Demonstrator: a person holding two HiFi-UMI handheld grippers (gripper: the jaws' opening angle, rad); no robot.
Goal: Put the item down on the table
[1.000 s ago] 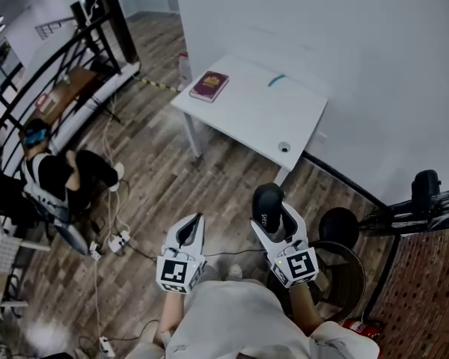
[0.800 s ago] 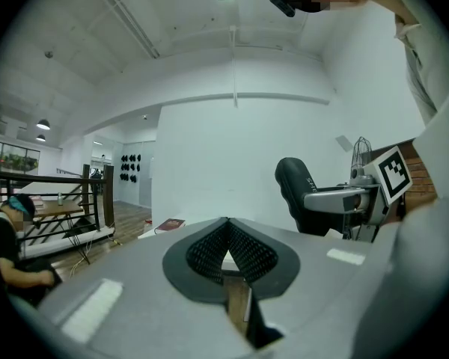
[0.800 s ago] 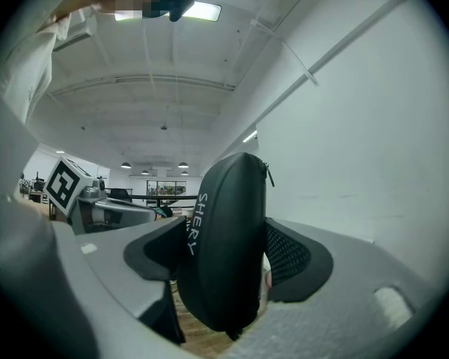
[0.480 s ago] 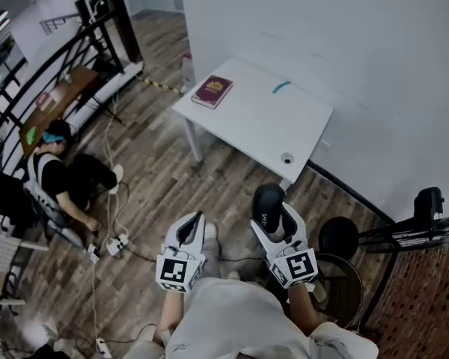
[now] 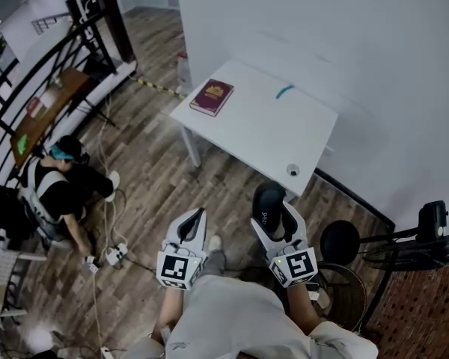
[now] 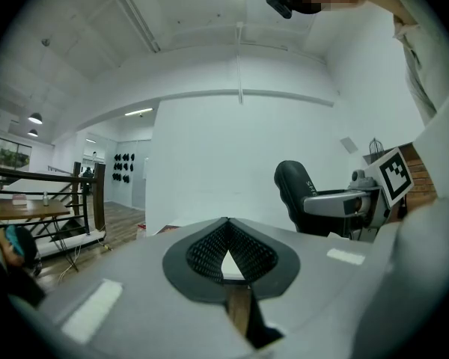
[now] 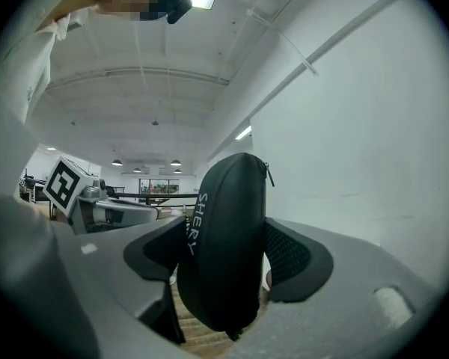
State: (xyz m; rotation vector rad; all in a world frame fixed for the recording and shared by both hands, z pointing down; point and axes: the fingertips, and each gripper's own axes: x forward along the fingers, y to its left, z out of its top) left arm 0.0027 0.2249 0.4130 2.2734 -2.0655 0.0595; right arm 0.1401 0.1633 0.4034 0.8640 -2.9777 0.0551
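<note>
Ahead of me the white table [image 5: 262, 129] has drawn nearer for set-down; my right gripper [image 5: 275, 215] clamps the black zip case [image 5: 267, 199], left gripper [image 5: 194, 221] closed, empty

- Left gripper [image 5: 197, 217] held out level in front of the torso, jaws closed tip to tip, nothing between them.
- Right gripper [image 5: 275, 214] level alongside it, a little apart, jaws spread wide and clamped on an upright black case [image 5: 268, 199].
- Left forearm [image 5: 170, 316] and right forearm [image 5: 303, 310] tucked close to the body.
</note>
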